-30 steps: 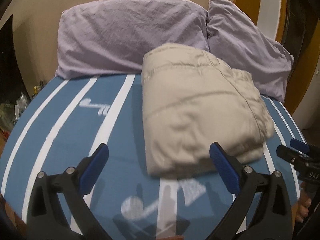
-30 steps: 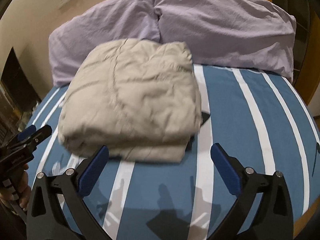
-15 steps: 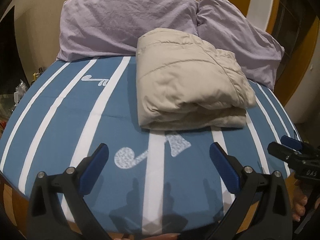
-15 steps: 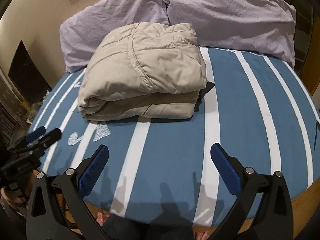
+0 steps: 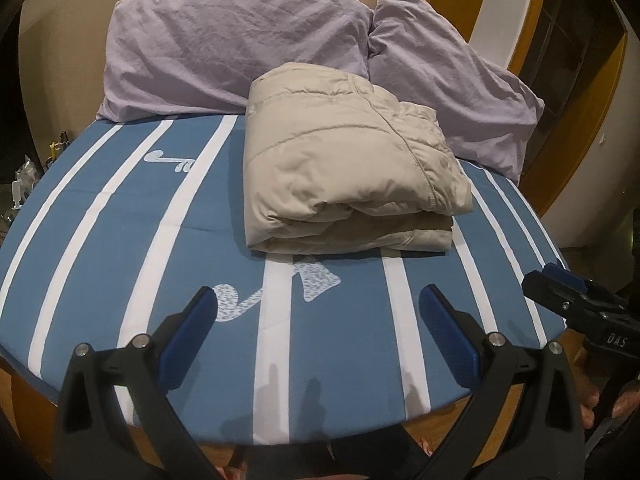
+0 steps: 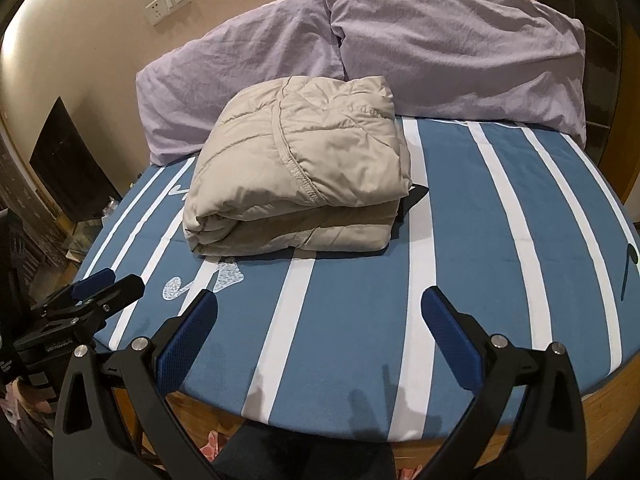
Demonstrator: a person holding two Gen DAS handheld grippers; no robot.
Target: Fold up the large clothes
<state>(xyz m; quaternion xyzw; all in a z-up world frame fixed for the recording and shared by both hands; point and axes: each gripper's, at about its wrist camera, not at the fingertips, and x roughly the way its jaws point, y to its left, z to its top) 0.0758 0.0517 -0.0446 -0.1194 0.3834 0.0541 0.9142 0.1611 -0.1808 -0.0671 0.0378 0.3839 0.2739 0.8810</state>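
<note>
Both tongs are spread wide and carry nothing. Your left tongs (image 5: 318,320) sit at the bottom of the left wrist view, blue pads well apart, only striped bedsheet (image 5: 132,240) showing between them. Your right tongs (image 6: 320,324) match that at the bottom of the right wrist view: jaws wide, nothing between the pads. Each pair also shows at the edge of the other view, the right one at lower right, the left one at lower left.

Beige padded jacket (image 5: 344,168) lies in the middle of the frame in the left wrist view, folded into a thick, roughly square bundle. Its far edge sits close against the two purple pillows (image 5: 224,44) at the top of the frame; whether it touches them you cannot tell. Near edge shows stacked layers, rounded fold at the left corner. In the right wrist view the bundle sits centre-left, with a dark scrap (image 6: 414,196) poking out at its right side; what that is you cannot tell.

Judgement on progress: folding looks done or all but done. No sleeve or hem trails loose, the layers sit square, and both tongs are well apart from the bundle, near the foot of the bed. What may be left: tuck in the dark scrap if it belongs to the jacket, and press the top layer flat.
</note>
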